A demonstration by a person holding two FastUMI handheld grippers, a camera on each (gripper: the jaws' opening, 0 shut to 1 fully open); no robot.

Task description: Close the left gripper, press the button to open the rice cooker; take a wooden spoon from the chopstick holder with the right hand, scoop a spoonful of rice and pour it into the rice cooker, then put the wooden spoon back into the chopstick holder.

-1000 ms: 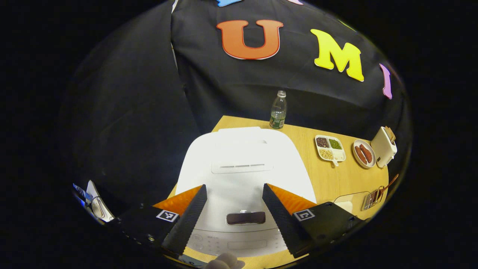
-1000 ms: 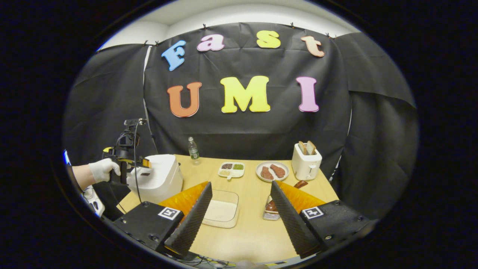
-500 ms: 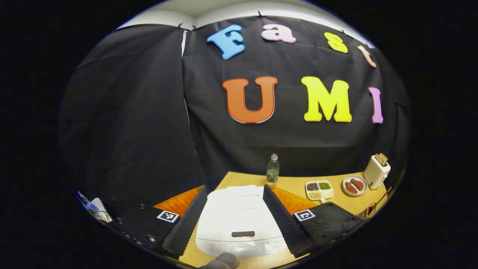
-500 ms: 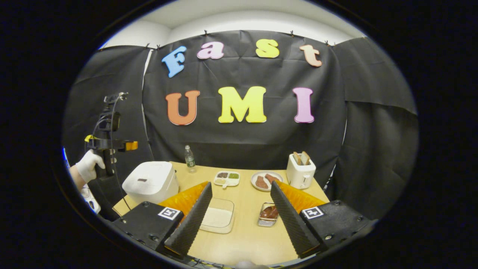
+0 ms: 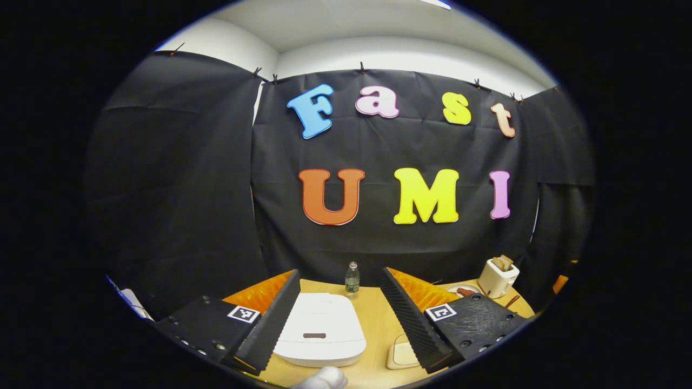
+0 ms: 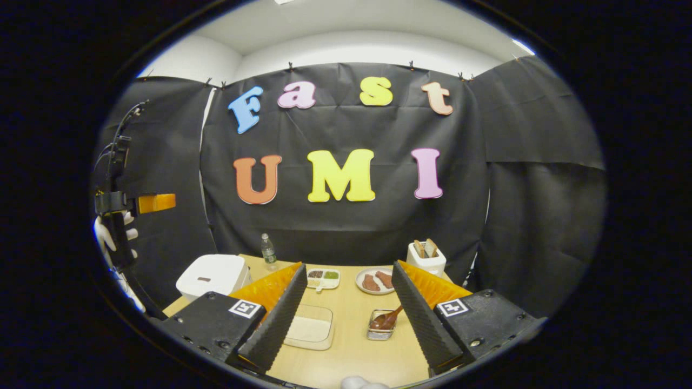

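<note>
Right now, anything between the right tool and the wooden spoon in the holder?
Nothing visible. In the right gripper view the right tool is open above the table, and the wooden spoon rests in the chopstick holder just ahead, by the right finger. The rice container lies to the left, off that line.

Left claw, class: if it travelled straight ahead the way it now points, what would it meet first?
Probably the booth's black cloth wall. The left claw is open and aimed above the closed rice cooker and the water bottle behind it, though depth is uncertain.
</note>
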